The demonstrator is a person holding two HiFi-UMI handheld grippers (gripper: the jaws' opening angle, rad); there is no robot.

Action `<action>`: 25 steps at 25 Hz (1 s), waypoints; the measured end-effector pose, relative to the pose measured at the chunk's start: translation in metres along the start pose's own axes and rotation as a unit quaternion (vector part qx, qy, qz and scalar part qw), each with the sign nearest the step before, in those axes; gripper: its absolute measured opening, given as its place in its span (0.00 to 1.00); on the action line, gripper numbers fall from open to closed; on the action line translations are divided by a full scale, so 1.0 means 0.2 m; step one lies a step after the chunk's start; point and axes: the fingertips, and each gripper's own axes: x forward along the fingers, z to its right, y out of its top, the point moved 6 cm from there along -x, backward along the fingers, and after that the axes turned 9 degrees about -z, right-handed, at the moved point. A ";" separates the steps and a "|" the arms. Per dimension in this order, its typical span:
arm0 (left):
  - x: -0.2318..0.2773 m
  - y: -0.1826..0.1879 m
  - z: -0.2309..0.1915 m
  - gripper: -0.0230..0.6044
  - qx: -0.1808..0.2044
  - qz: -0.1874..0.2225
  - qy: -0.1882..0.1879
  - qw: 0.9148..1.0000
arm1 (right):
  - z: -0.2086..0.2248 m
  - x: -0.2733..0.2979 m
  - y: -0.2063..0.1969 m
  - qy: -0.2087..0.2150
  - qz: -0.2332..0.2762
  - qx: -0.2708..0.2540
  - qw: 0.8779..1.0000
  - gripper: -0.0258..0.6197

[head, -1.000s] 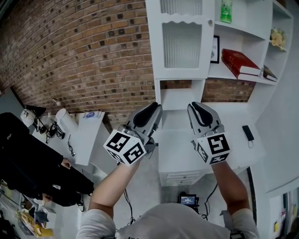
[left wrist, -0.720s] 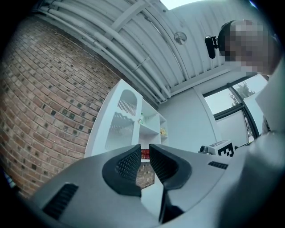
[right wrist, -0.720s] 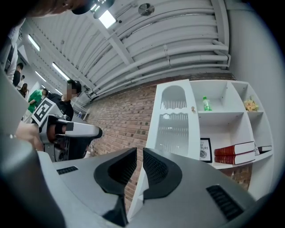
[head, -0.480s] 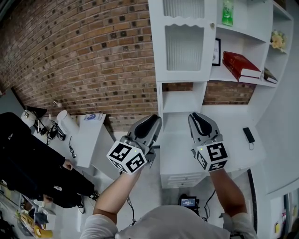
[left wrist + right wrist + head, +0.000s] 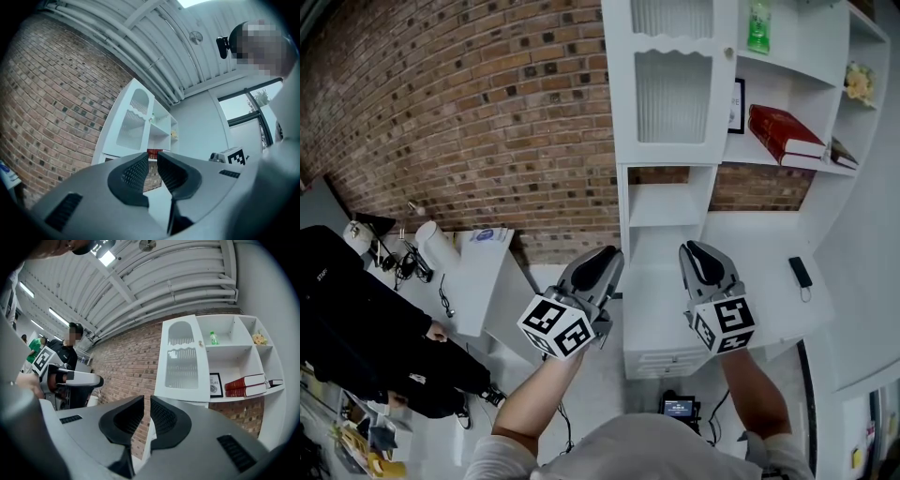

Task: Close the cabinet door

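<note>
Cabinet door (image 5: 675,94): I count one, ahead of and above both grippers, well apart, seemingly flush; top cut off. Left gripper (image 5: 598,257), right gripper (image 5: 697,253): jaws nearly together, empty. Red books (image 5: 783,129): two.

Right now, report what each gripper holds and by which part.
Nothing is held. The left gripper and the right gripper are both empty, jaws nearly together, short of the cabinet door.

Two grippers (image 5: 598,257) (image 5: 699,253), one cabinet door (image 5: 673,94), one bottle (image 5: 758,26).
</note>
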 end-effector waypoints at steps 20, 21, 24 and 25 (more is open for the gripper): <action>-0.12 -0.17 -0.03 0.13 -0.028 -0.022 0.017 0.999 | -0.05 -0.02 -0.15 -0.003 -0.030 0.018 0.999 0.11; -0.13 -0.17 -0.03 0.13 -0.029 -0.022 0.017 0.999 | -0.05 -0.02 -0.15 -0.002 -0.031 0.019 0.999 0.11; -0.13 -0.18 -0.03 0.13 -0.028 -0.024 0.015 0.999 | -0.07 -0.01 -0.17 0.000 -0.036 0.021 0.999 0.11; -0.13 -0.18 -0.03 0.13 -0.028 -0.024 0.015 0.999 | -0.07 -0.01 -0.18 0.001 -0.039 0.021 0.999 0.11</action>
